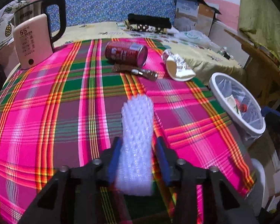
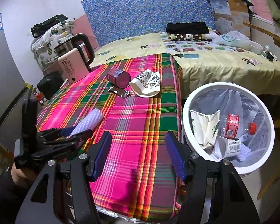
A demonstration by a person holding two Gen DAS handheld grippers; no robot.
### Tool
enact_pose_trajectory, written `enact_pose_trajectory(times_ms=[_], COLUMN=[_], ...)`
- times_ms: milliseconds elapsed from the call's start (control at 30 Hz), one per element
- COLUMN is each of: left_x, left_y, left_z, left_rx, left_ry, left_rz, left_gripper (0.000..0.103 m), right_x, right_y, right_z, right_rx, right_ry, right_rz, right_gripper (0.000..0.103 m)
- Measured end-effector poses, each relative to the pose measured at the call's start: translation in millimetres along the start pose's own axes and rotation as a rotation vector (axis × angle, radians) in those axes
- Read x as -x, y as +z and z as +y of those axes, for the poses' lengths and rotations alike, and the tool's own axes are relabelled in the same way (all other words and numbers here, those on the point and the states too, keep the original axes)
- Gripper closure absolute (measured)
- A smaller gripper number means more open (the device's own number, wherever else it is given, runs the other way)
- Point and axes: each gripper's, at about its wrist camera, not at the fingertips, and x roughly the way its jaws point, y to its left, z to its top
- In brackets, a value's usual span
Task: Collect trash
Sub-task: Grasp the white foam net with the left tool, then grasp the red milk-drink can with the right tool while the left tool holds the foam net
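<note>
Black left gripper (image 1: 137, 160), black right gripper (image 2: 138, 155) (blue ridged pads, silver screws), dark sleeve (image 2: 1, 196)

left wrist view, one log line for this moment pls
left tongs: shut on foam net | right tongs: open | bin: beside table

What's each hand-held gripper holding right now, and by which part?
The left hand-held gripper clamps the white foam net sleeve near its closer end. The right hand-held gripper holds nothing.

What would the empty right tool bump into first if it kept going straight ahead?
Probably the pink plaid tablecloth itself, since the right tool points downward at bare cloth; the crumpled white paper cup lies farther along.
</note>
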Motion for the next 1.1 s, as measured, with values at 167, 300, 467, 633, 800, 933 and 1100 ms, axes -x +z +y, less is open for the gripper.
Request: enact_pose_trajectory(times_ms=[167, 300, 467, 633, 800, 933, 1100], left_x=[5.2, 11.7, 15.3, 16.9, 18.6, 19.0, 15.4], left_y=[1.1, 6.0, 12.7, 20.1, 29.7, 36.1, 42.7], left_z=[3.3, 8.3, 16.0, 26.0, 38.6, 49.9, 62.3], left_rx=[0.008, 0.016, 0.026, 0.042, 0.062, 0.079, 0.096], left_ry=[-0.004, -0.004, 0.003, 0.011, 0.025, 0.036, 0.042], left_rz=[-0.017, -0.038, -0.051, -0.061, -0.08, -0.093, -0.095], left_gripper=[0.076, 0.076, 0.076, 0.076, 0.076, 0.076, 0.076], right_x=[-4.2, -8.3, -18.2, -33.6, -50.1, -64.6, -86.8], right_y=[4.2, 8.7, 18.5, 35.7, 51.3, 64.8, 82.8], right_z=[3.0, 5.4, 11.8, 22.0, 31.8, 38.7, 46.0], right_rx=[0.006, 0.015, 0.036, 0.089, 0.141, 0.18, 0.217], right_ry=[0.007, 0.016, 0.033, 0.046, 0.057, 0.063, 0.083], right_rz=[0.005, 0.002, 0.003, 0.009, 0.023, 0.028, 0.033], right_gripper=[0.042, 0.042, 0.042, 0.042, 0.042, 0.042, 0.042])
